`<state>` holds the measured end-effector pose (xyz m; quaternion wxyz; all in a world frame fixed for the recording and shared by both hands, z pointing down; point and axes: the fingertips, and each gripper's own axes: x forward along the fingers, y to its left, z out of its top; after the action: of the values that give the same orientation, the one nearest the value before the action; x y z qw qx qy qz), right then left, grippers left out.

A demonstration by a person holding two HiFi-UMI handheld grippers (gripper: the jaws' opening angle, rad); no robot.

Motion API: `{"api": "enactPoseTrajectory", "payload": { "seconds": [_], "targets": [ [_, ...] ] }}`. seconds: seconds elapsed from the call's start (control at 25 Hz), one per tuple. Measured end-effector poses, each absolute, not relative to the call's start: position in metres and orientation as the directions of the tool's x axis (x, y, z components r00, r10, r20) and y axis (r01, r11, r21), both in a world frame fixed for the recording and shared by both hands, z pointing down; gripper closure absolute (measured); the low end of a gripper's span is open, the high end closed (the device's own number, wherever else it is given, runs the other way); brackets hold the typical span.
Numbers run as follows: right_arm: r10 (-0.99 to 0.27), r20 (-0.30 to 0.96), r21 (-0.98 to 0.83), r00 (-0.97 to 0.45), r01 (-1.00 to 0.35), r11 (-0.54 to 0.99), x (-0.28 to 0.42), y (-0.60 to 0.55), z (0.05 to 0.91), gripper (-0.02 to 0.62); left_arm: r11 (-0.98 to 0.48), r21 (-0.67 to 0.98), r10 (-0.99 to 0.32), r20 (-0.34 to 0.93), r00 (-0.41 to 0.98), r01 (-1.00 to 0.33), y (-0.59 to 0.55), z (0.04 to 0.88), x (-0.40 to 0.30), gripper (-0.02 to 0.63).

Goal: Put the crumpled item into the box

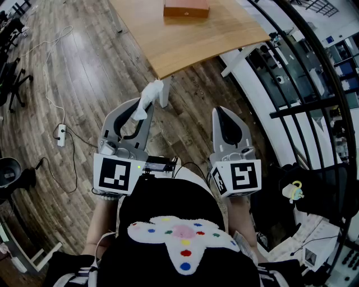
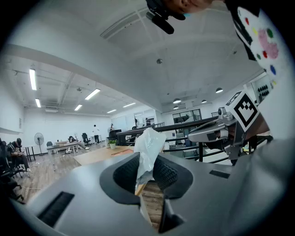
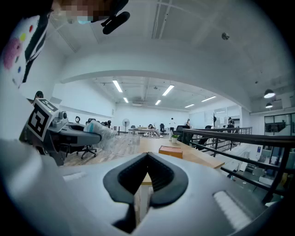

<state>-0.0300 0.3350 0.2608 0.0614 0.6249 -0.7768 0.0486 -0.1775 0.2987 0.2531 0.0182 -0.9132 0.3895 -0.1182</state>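
My left gripper is shut on a crumpled white item, which sticks up past the jaw tips. In the left gripper view the crumpled item is pinched between the two ribbed pads. My right gripper is held level beside it, shut with nothing between its jaws; the right gripper view shows the pads meeting at the tip. An orange-brown box lies on the wooden table ahead of both grippers; the box also shows in the right gripper view, beyond the jaws.
A black railing curves along the right side. A power strip and cables lie on the wood floor at the left. Office chairs stand at the far left. A white table leg stands near the left jaw tips.
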Motion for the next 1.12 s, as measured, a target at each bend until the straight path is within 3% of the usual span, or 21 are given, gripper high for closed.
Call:
{"api": "enactPoseTrajectory", "payload": {
  "seconds": [1.12],
  "targets": [
    [-0.960,0.123,0.003,-0.250,-0.968,0.252,0.010,0.347,0.256,0.586,-0.632,-0.120,-0.773,0.165,0.612,-0.766,0.315,0.236,-0.148,0.537]
  ]
}}
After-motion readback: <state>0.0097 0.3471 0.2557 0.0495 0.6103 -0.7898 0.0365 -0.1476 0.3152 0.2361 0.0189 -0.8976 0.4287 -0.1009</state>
